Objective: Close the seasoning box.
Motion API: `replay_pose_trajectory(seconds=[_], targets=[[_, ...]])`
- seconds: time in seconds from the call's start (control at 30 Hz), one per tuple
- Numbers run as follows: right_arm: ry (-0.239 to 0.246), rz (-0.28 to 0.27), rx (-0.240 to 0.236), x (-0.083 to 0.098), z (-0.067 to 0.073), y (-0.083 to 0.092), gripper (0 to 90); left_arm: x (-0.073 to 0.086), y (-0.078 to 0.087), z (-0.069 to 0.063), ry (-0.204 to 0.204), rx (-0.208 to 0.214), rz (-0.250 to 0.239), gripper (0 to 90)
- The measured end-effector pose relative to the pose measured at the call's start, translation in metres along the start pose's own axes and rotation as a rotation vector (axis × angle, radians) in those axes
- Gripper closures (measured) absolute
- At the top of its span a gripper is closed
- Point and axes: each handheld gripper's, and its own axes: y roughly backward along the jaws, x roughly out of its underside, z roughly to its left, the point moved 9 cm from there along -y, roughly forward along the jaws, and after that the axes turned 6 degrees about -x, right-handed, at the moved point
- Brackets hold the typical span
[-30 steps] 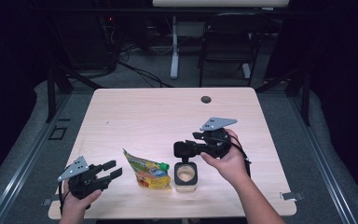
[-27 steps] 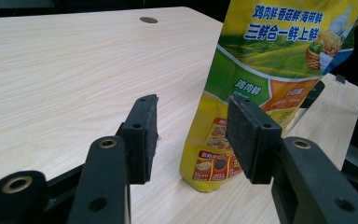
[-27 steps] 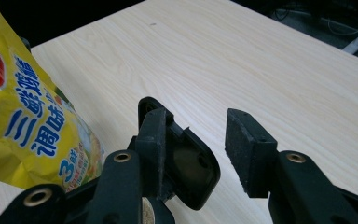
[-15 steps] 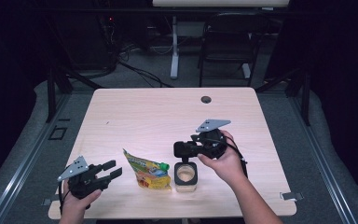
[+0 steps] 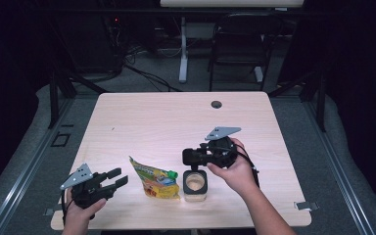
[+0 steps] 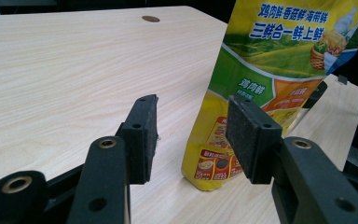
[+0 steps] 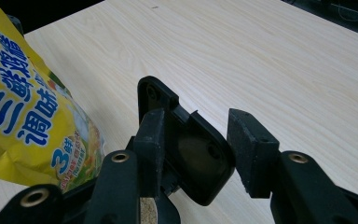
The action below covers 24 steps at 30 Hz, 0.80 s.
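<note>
Near the table front, pouch judged soft, crinkly; best pinched at top. Left gripper and right gripper held apart, empty.

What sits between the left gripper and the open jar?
The yellow seasoning pouch stands between the left gripper and the jar, seen in the high view.

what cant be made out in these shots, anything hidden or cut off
- Yellow pouch: top and right side cut off by the left gripper view's edge; its small print is unreadable from the high view.
- Open jar: mostly hidden behind the right gripper in the right gripper view; contents show as a tan surface only.
- Left gripper: grasping nothing.
</note>
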Motion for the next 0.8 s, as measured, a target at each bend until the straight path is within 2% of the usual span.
replay_pose_trajectory(seconds=[0.07,0.17,0.2,0.8], targets=[[0.001,-0.002,0.001,0.0,0.0005,0.0004,57.4,-0.0004,-0.0002,0.0004,0.002,-0.012,-0.005,54.1],[0.012,0.002,-0.001,0.0004,0.0011,0.0014,57.3,0.0,-0.0002,-0.0005,0.003,0.0,-0.001,54.1],[0.013,0.001,-0.001,0.0005,0.0016,0.0017,57.3,-0.0001,-0.0007,-0.0001,0.004,-0.012,-0.004,54.1],[0.051,0.005,0.014,0.0031,0.0078,0.0046,57.8,-0.0003,-0.0008,-0.0008,0.005,-0.011,-0.005,54.1]])
